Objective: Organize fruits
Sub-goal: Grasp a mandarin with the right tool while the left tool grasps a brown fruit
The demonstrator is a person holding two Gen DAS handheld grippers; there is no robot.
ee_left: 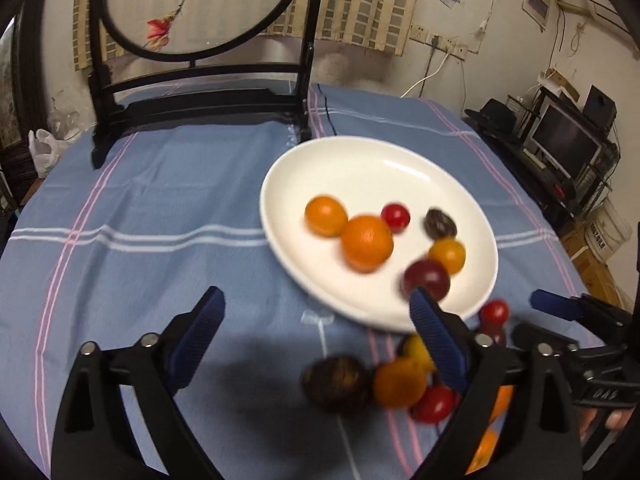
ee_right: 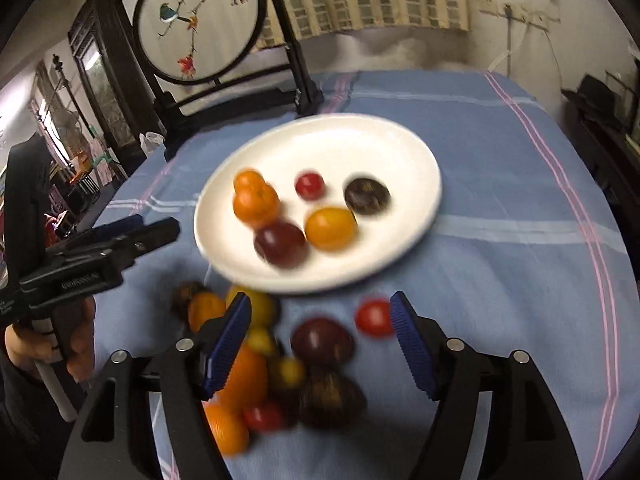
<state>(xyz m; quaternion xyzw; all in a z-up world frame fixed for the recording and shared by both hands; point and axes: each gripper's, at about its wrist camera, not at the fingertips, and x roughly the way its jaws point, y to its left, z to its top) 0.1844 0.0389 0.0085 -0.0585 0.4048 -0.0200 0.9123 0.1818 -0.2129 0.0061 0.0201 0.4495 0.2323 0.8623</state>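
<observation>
A white plate (ee_left: 360,168) (ee_right: 340,144) on the blue checked cloth carries two oranges (ee_left: 366,242), a red cherry tomato (ee_left: 395,216), a yellow tomato (ee_right: 330,227), a dark plum (ee_right: 280,243) and a dark wrinkled fruit (ee_right: 367,195). In front of the plate lies a loose heap of fruit: a plum (ee_right: 322,340), a red tomato (ee_right: 374,318), oranges (ee_right: 244,376) and a dark fruit (ee_left: 336,384). My left gripper (ee_left: 316,300) is open over bare cloth left of the heap. My right gripper (ee_right: 320,304) is open above the heap, touching nothing.
A black wooden stand with a round embroidered screen (ee_left: 200,100) (ee_right: 224,92) sits at the table's far edge behind the plate. A white plastic bag (ee_left: 44,148) lies beyond the left edge. Shelves with a monitor (ee_left: 564,140) stand to the right of the table.
</observation>
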